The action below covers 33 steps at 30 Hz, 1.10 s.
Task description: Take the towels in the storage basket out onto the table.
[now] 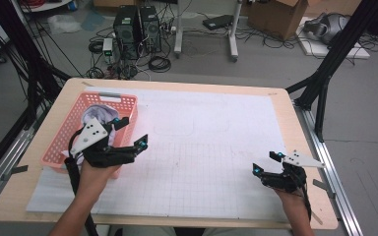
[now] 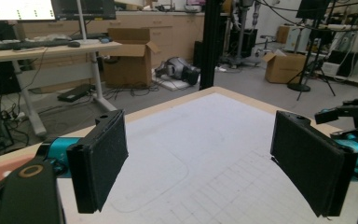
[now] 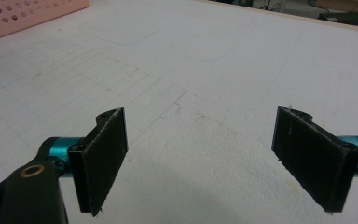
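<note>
1. fingers (image 2: 100, 163) of the left gripper (image 1: 128, 132) are spread wide and hold nothing; the right gripper (image 1: 266, 163) is wide and empty too.
2. white cloth (image 1: 94, 114) lies bunched inside the pink basket (image 1: 128, 104) at the table's left, just beside the left gripper.
3. looks like either the drop is done or the pick hasn't begun; the white mat (image 1: 216, 147) is bare.
4. count: one basket, one cloth bundle, two grippers.

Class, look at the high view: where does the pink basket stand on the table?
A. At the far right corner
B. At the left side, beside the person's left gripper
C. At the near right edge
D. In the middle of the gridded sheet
B: the pink basket stands at the table's left side, with the left gripper right beside it, jaws open and empty.
</note>
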Motion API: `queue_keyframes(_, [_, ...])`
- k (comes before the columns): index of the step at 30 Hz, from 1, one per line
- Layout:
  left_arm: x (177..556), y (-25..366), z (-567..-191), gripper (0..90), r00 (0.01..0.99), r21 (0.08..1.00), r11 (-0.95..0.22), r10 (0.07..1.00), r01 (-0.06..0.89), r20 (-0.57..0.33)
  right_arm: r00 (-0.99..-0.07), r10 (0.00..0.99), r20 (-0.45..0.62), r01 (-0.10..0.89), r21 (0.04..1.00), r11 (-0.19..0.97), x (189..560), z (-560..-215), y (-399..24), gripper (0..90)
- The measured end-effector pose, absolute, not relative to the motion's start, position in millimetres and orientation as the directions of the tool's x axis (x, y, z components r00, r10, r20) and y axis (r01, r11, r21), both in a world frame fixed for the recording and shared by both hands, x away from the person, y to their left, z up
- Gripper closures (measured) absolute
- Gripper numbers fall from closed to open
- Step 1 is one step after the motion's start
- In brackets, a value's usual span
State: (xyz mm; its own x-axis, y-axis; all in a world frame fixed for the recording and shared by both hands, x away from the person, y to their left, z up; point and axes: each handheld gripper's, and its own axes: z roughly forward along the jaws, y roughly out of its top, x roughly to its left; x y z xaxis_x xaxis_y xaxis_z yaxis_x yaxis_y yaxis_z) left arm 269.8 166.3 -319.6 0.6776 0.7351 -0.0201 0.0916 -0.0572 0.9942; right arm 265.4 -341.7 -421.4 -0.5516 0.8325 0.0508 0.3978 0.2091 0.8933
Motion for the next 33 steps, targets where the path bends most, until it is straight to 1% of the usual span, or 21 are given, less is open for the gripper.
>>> queue_keyframes(5, [277,181,-311,18.0,0.655,0.993,-0.067,0.756,0.102,-0.016,-0.553,0.832,0.05,0.398,0.893,0.211,266,-422,-342,17.3])
queue_keyframes(7, [281,189,-307,16.9,0.638,0.992,-0.058,0.77,0.116,-0.029,-0.552,0.833,0.051,0.399,0.892,0.21,265,-422,-342,17.3])
queue_keyframes(11, [285,198,-305,16.9,0.616,0.99,-0.06,0.787,0.128,-0.032,-0.551,0.832,0.054,0.404,0.891,0.21,266,-422,-342,17.2])
queue_keyframes(13, [291,208,-305,16.9,0.588,0.987,-0.069,0.809,0.145,-0.029,-0.554,0.831,0.054,0.404,0.89,0.211,267,-423,-341,17.2])
queue_keyframes(16, [296,216,-306,17.0,0.572,0.983,-0.074,0.819,0.166,-0.035,-0.557,0.829,0.053,0.405,0.889,0.215,267,-423,-340,17.3])
queue_keyframes(17, [299,221,-308,17.0,0.561,0.98,-0.076,0.827,0.182,-0.04,-0.558,0.828,0.052,0.405,0.888,0.217,268,-424,-340,17.3])
queue_keyframes(18, [306,230,-311,17.0,0.533,0.973,-0.075,0.844,0.218,-0.054,-0.558,0.828,0.052,0.406,0.887,0.218,268,-424,-340,17.3])
queue_keyframes(20, [309,235,-313,17.0,0.52,0.97,-0.078,0.853,0.232,-0.056,-0.558,0.828,0.052,0.406,0.887,0.218,267,-424,-340,17.3])
queue_keyframes(21, [315,243,-318,17.0,0.49,0.96,-0.084,0.87,0.266,-0.06,-0.559,0.828,0.051,0.404,0.888,0.219,268,-424,-340,17.2])
queue_keyframes(22, [315,243,-318,17.0,0.49,0.96,-0.084,0.87,0.266,-0.06,-0.559,0.828,0.05,0.404,0.888,0.22,268,-424,-341,17.3])
queue_keyframes(23, [321,250,-324,17.0,0.463,0.944,-0.085,0.883,0.318,-0.076,-0.559,0.828,0.051,0.406,0.887,0.219,268,-424,-341,17.3])
queue_keyframes(27, [333,258,-339,17.1,0.423,0.906,-0.122,0.904,0.404,-0.067,-0.557,0.829,0.055,0.409,0.887,0.216,268,-424,-341,17.3])
queue_keyframes(28, [333,258,-339,17.1,0.423,0.906,-0.122,0.904,0.404,-0.067,-0.558,0.828,0.053,0.408,0.887,0.218,269,-425,-341,17.2])
queue_keyframes(30, [340,262,-350,17.2,0.393,0.875,-0.146,0.918,0.462,-0.054,-0.558,0.828,0.054,0.408,0.886,0.218,269,-425,-341,17.3])
queue_keyframes(31, [340,262,-350,17.2,0.393,0.875,-0.146,0.918,0.462,-0.054,-0.558,0.828,0.054,0.409,0.886,0.218,269,-425,-341,17.3])
queue_keyframes(33, [345,264,-357,17.5,0.374,0.853,-0.156,0.926,0.498,-0.049,-0.558,0.828,0.053,0.408,0.886,0.219,269,-425,-341,17.3])
